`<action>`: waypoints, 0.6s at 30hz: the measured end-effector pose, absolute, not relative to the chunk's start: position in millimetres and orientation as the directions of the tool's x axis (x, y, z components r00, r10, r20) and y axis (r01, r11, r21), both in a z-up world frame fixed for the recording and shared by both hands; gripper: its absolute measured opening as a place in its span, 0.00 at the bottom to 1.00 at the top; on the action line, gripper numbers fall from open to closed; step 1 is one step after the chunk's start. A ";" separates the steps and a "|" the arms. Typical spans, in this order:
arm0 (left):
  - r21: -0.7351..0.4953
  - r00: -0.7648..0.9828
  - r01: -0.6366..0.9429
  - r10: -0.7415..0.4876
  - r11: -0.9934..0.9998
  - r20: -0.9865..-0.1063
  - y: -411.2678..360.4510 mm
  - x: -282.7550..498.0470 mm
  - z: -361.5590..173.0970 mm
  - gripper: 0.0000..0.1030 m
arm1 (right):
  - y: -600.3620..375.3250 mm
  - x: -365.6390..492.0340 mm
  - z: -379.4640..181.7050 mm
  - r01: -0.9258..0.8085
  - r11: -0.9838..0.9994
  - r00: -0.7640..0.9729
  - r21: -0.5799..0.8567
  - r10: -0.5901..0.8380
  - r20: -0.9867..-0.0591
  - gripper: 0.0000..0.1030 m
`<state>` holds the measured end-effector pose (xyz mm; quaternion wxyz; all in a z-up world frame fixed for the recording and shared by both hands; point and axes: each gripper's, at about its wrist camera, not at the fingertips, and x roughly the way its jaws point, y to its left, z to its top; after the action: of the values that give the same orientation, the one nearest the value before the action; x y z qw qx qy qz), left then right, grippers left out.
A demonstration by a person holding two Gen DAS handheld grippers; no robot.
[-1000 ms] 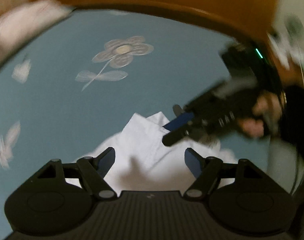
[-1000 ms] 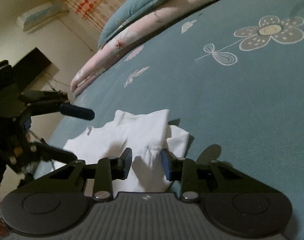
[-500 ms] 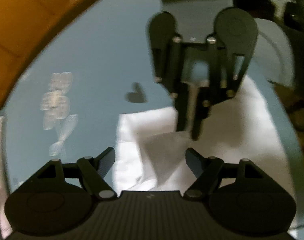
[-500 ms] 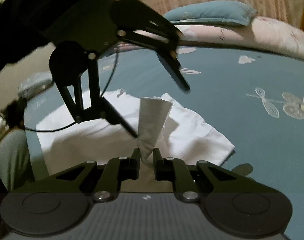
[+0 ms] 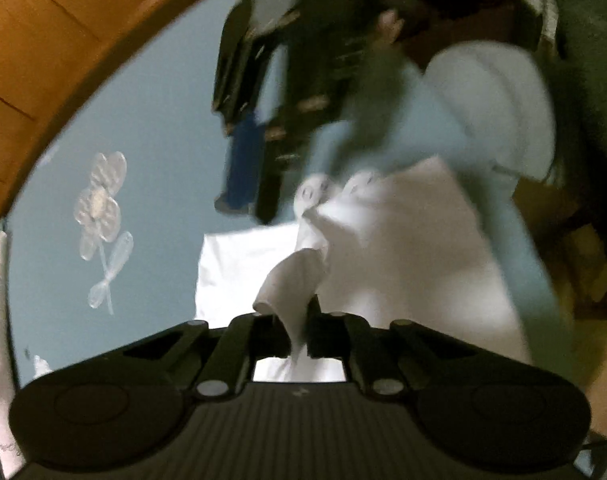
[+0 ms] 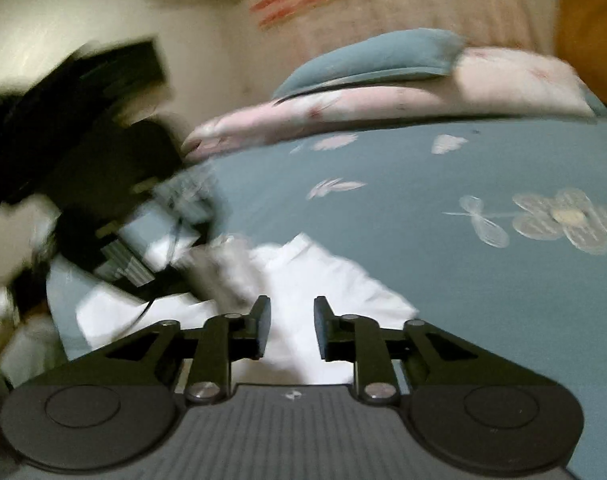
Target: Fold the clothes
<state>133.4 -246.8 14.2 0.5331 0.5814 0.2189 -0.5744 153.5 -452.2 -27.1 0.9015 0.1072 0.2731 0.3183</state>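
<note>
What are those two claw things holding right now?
The left gripper pinches a raised fold of the white garment. The right gripper is open, holding nothing.

The left gripper (image 5: pixel 297 338) has its jaws drawn nearly together, pinching a fold of white cloth (image 5: pixel 291 280) between the fingertips. The right gripper (image 6: pixel 291 330) hangs with its jaws apart, nothing between the pads (image 6: pixel 263 328). In the left wrist view the right gripper appears blurred, fingers pointing down toward the cloth's far edge.
</note>
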 end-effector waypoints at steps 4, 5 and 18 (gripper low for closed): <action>0.383 0.223 0.858 -0.423 -0.343 -0.878 -227.9 106.1 44.5 0.03 | -460.9 165.3 -34.1 -0.481 0.775 0.635 0.410 0.630 -0.447 0.27; 0.384 0.221 0.861 -0.434 -0.334 -0.873 -223.4 99.4 52.3 0.03 | -457.6 167.9 -37.1 -0.483 0.773 0.623 0.410 0.633 -0.459 0.27; 0.339 0.176 0.906 -0.503 -0.255 -0.846 -196.5 65.0 107.7 0.03 | -420.5 180.1 -57.0 -0.565 0.651 0.443 0.508 0.758 -0.479 0.27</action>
<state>65.0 -196.5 107.7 0.5771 0.5047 0.1993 -0.6104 180.1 -420.5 -57.0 0.8382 0.1380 0.3504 0.3944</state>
